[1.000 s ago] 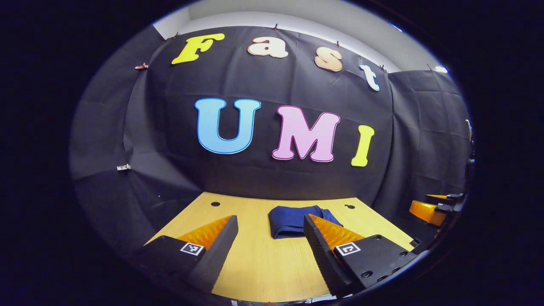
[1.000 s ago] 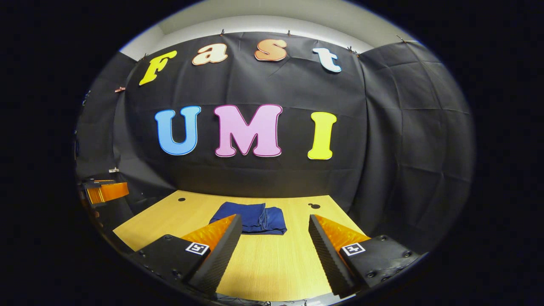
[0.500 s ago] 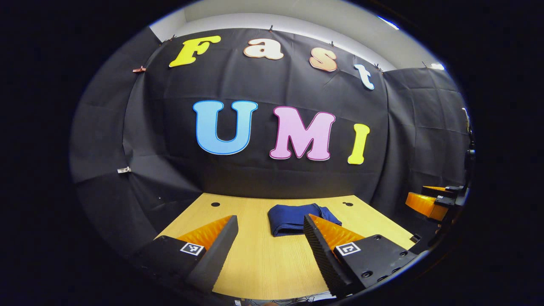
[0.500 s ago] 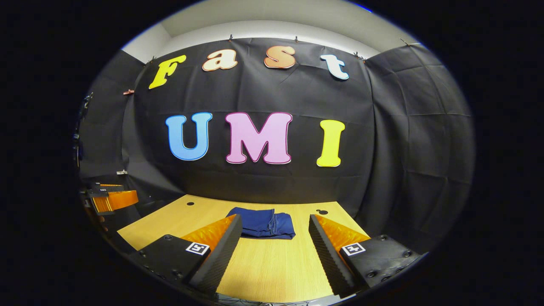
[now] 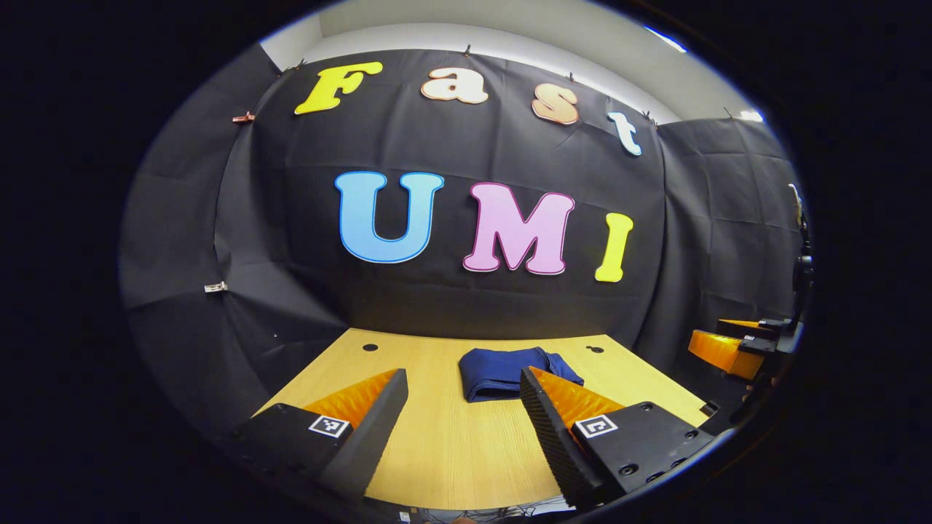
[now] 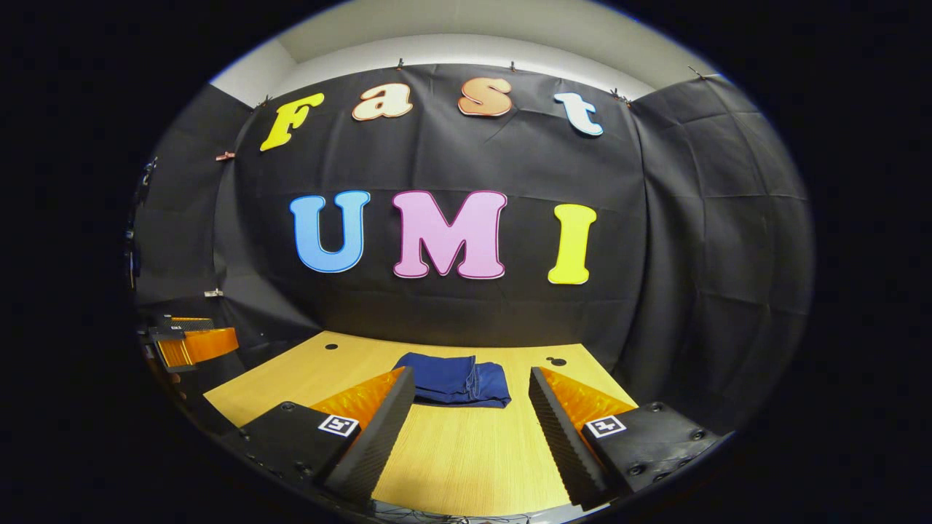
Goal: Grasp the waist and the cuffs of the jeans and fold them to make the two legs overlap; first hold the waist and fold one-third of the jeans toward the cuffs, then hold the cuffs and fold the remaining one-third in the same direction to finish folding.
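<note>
We start with the worktop (image 5: pixel 437 451), a pale wooden top set against the booth's black wall, with the jeans (image 5: pixel 506 372) lying toward its far edge, roughly midway across. In the right gripper view the jeans (image 6: pixel 455 378) show as a small, compact, layered bundle of dark blue denim with a stitched seam facing us, and no leg trails out of it. From that we judge the leg overlap and both one-third folds to be done, so nothing of the folding looks left to us beyond perhaps a tidy-up. Our left tongs (image 5: pixel 464 389) stand wide apart above the near worktop, holding nothing and well short of the jeans. Our right tongs (image 6: pixel 471 386) are likewise spread wide and empty, also back from the bundle.
</note>
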A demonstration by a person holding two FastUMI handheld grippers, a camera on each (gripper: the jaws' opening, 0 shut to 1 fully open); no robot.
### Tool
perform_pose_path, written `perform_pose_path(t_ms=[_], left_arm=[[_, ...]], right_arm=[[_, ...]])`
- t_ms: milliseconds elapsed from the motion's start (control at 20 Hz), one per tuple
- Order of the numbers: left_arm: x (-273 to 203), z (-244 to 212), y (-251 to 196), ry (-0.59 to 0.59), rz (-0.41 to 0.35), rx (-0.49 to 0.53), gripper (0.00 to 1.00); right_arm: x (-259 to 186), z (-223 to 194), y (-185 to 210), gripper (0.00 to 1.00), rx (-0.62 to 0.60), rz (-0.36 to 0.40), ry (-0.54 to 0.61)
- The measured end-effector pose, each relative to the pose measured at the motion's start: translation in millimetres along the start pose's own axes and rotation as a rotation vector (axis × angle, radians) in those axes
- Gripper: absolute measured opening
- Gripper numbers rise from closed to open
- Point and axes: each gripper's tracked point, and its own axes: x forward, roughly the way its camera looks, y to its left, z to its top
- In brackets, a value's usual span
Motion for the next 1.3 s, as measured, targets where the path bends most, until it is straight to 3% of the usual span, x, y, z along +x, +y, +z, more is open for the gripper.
perform_pose_path(t_ms=[350, 600, 1300], left_arm=[[15.0, 4.9, -17.0, 0.025, -0.009, -0.089, 0.97], [12.1, 9.5, -16.8, 0.009, 0.017, -0.04, 0.96], [-2.2, 12.7, -7.0, 0.005, 0.047, -0.057, 0.96]], right_arm=[[2.2, -23.5, 14.6, 0.97, 0.012, 0.036, 0.049], [5.6, -20.1, 13.7, 0.96, -0.042, 0.062, 0.058], [27.5, -7.8, 27.5, 0.96, -0.058, 0.107, 0.056]])
